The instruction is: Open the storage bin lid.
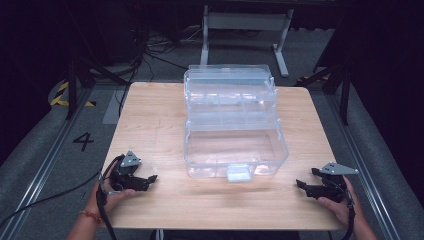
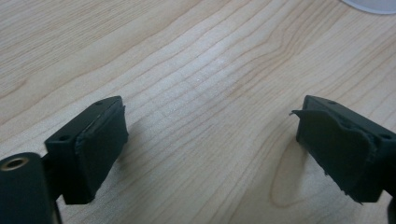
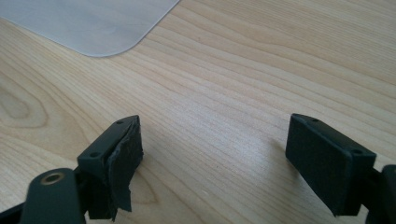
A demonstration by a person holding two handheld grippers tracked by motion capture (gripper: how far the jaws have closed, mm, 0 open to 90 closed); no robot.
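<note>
A clear plastic tiered storage box (image 1: 235,145) stands open in the middle of the wooden table (image 1: 150,115), with a pale latch (image 1: 238,173) on its near side. My left gripper (image 1: 149,182) rests low over the table's near left corner, jaws pointing toward the box. In the left gripper view it (image 2: 210,135) is open over bare wood, and the box's edge (image 2: 373,4) shows at the top right. My right gripper (image 1: 301,187) sits at the near right corner, also aimed inward. In the right gripper view it (image 3: 212,154) is open with nothing between its pads, and a rounded box corner (image 3: 93,23) lies ahead.
Beyond the table stand a grey metal frame (image 1: 245,22) and loose cables (image 1: 145,55) on the floor. A painted number 4 (image 1: 83,141) marks the floor at the left. Bare wood lies between each gripper and the box.
</note>
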